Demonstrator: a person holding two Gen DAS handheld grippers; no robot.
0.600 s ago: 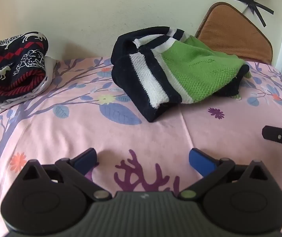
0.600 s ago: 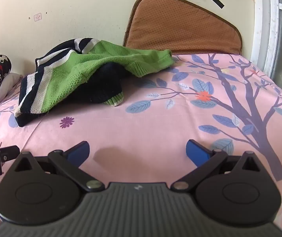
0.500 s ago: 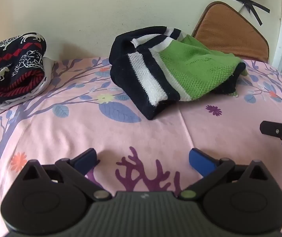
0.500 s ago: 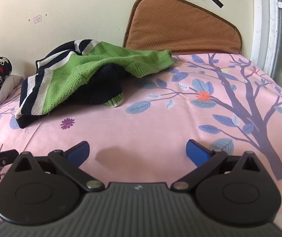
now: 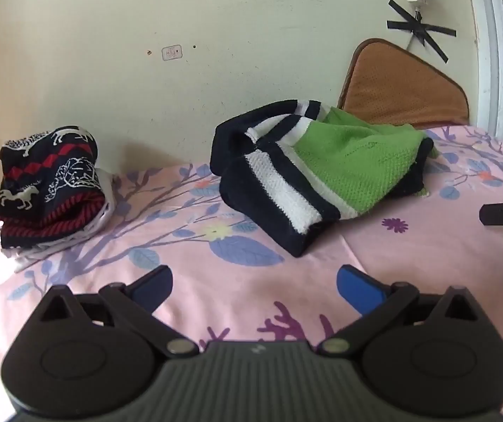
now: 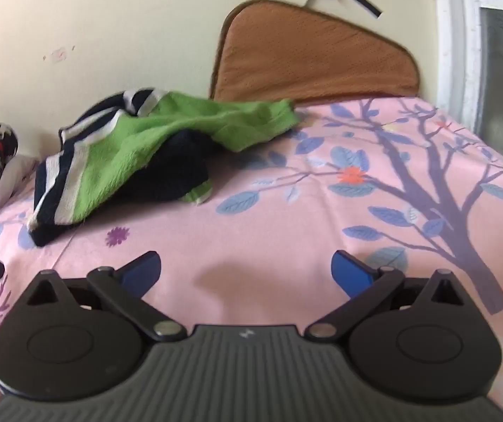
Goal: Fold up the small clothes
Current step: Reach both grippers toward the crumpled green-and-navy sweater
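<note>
Folded stack [image 5: 45, 186]: far left on the bed [image 5: 427, 267] against the wall, dark patterned knit, looks done — leave it.
Left gripper [image 5: 254, 283]: fingers spread wide, empty, hovering low over the pink sheet, short of the sweater.
Sweater [image 5: 321, 172]: green, navy and white knit, crumpled in a heap mid-bed near the wall, well ahead of both grippers.
Best grab, I'd say: near navy hem corner on the left, green edge on the right, then lift and spread flat before any fold.
Right gripper [image 6: 246, 269]: fingers wide too, holding nothing, sweater off to its left.
Brown cushion [image 6: 314, 52]: propped behind; keep clear.
</note>
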